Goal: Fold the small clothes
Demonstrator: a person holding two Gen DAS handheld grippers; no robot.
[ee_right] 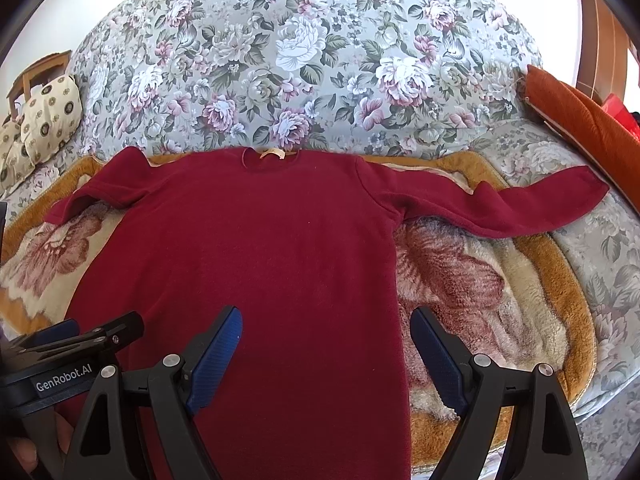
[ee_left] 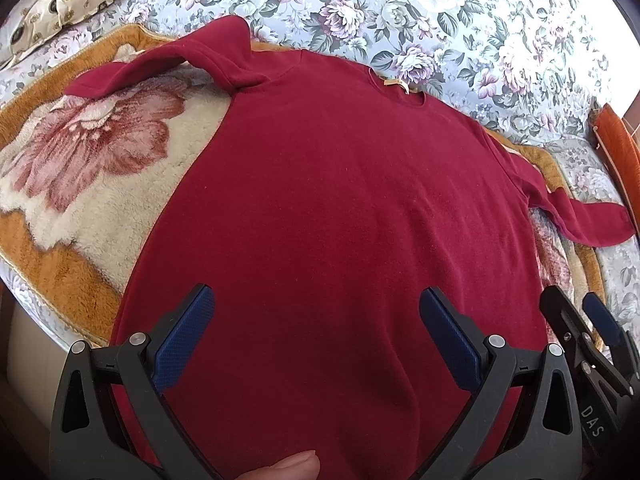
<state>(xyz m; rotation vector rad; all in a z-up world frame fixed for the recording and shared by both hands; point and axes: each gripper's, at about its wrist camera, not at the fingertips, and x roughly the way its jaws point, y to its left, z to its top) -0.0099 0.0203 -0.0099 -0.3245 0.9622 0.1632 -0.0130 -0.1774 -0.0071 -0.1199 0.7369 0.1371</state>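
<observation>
Just beyond gaping jaws (flat): sweater (ee_left: 340, 184)

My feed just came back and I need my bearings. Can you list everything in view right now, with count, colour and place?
sweater: 1, dark red, spread flat on the blanket, neck away from the grippers, both sleeves out to the sides
label: 1, cream, inside the sweater's neck
blanket: 1, plush, tan border with cream and a pink flower, under the sweater
bedspread: 1, grey-blue floral, under and beyond the blanket
pillows: at least 2, cream with dark round motifs, far left
cushion: 1, orange, far right edge
left gripper: 1, black with blue pads, open over the sweater's near part
right gripper: 1, same colours, open over the sweater's right edge
thumb: 1, bottom of the left wrist view
</observation>
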